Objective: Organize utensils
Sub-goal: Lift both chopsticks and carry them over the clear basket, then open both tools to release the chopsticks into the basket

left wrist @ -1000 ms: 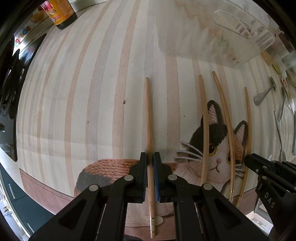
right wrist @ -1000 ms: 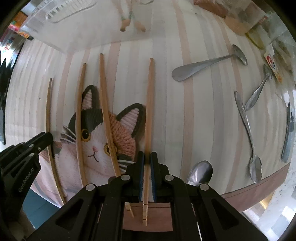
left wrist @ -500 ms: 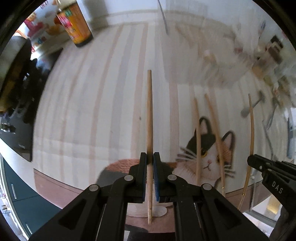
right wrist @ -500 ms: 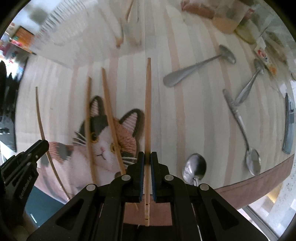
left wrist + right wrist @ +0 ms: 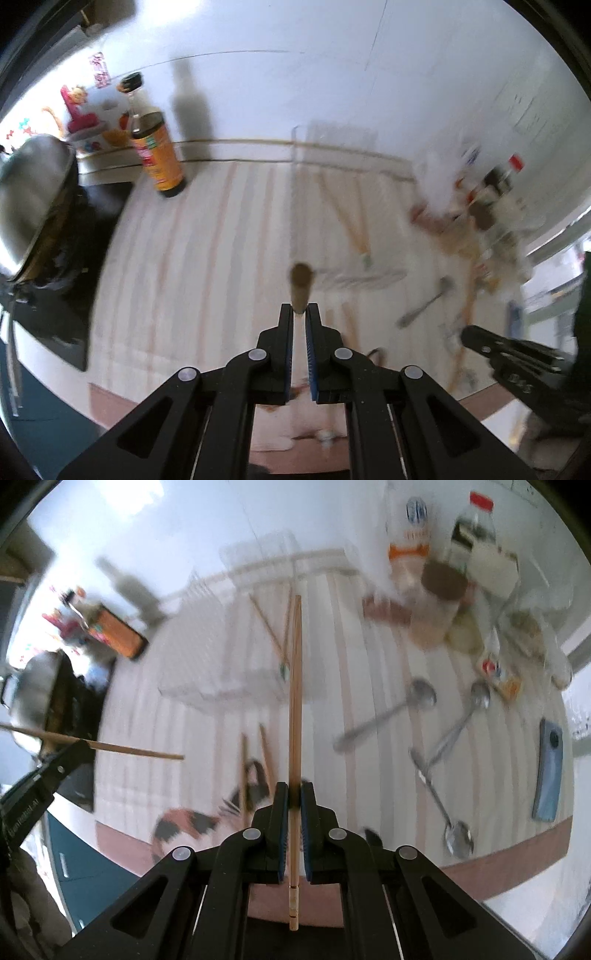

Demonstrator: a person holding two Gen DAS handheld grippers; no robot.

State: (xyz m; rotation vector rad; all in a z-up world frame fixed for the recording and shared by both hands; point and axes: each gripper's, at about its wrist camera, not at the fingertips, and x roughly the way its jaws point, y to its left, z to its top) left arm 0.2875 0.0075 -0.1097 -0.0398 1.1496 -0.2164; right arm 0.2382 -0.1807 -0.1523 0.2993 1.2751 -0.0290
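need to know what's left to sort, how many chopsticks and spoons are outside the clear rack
chopsticks: 4 (2 held, 2 on the mat)
spoons: 3 in view
total: 7

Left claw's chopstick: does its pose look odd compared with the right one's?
Yes. In the left claw the chopstick sits crosswise, pointing sideways; the right claw holds its chopstick lengthwise along the fingers.
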